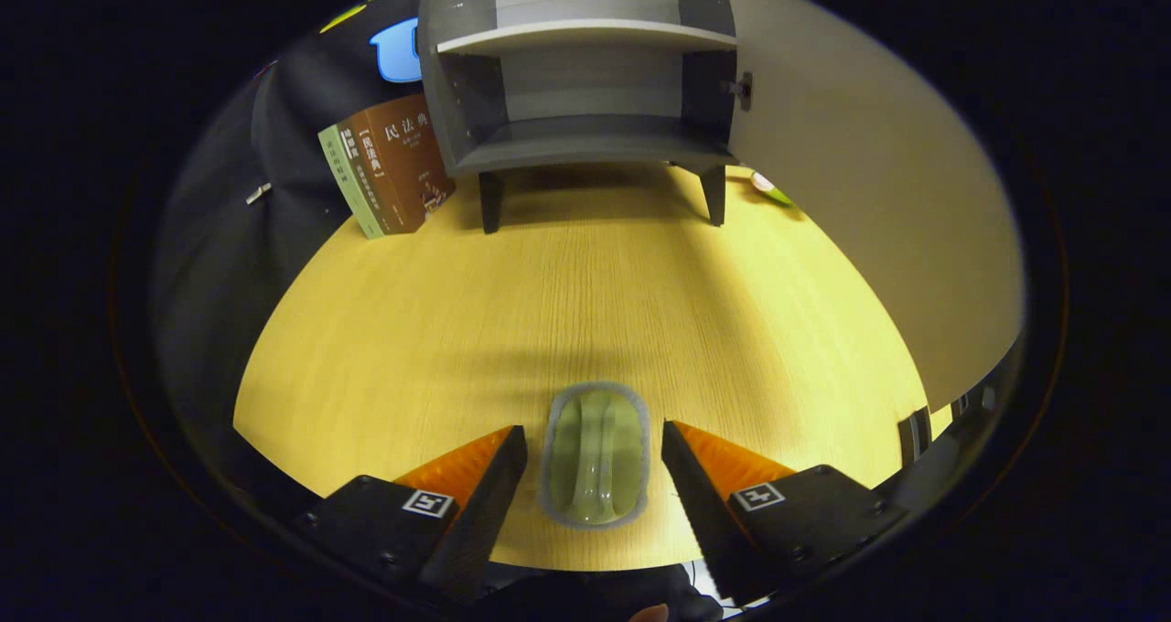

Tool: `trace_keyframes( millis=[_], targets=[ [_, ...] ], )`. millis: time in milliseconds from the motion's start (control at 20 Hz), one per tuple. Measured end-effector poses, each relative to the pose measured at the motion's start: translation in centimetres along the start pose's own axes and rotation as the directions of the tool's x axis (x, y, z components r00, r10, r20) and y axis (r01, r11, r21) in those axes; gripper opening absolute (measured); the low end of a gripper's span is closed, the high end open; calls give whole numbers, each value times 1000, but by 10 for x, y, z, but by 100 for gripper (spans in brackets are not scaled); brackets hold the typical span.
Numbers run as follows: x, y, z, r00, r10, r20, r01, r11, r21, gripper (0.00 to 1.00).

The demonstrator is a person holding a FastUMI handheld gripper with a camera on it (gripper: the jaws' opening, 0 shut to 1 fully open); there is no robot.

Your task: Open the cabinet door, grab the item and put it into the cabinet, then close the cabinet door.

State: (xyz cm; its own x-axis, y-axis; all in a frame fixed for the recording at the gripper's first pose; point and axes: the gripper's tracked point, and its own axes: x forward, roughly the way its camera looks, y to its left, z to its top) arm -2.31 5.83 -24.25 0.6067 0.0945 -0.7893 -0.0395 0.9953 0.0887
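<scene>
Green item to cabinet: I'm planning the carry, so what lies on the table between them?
Nothing: in the gripper view, bare wooden table runs from the green item, between the open gripper's fingers, to the open cabinet.

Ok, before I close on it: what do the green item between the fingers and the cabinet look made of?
Green item: looks like translucent glossy plastic or silicone, with soft highlights and a pale rim; I can't tell which. Cabinet: seems matte grey painted board, with flat panels and no visible grain, unlike the wood-grain table. The gripper is open, its fingers either side of the item, apart from it.
</scene>
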Motion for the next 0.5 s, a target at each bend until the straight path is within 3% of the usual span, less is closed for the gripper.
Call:
trace_keyframes(
  millis=[100,300,350,500],
  targets=[
    [3,-2,-8,999,-12,-35,12,1000,4,82],
    [-19,-7,-8,997,-39,-72,41,999,16,33],
    [-3,-8,-11,996,-39,-78,40,999,15,21],
    [0,-13,-8,996,-57,-68,56,998,-13,21]
  ],
)
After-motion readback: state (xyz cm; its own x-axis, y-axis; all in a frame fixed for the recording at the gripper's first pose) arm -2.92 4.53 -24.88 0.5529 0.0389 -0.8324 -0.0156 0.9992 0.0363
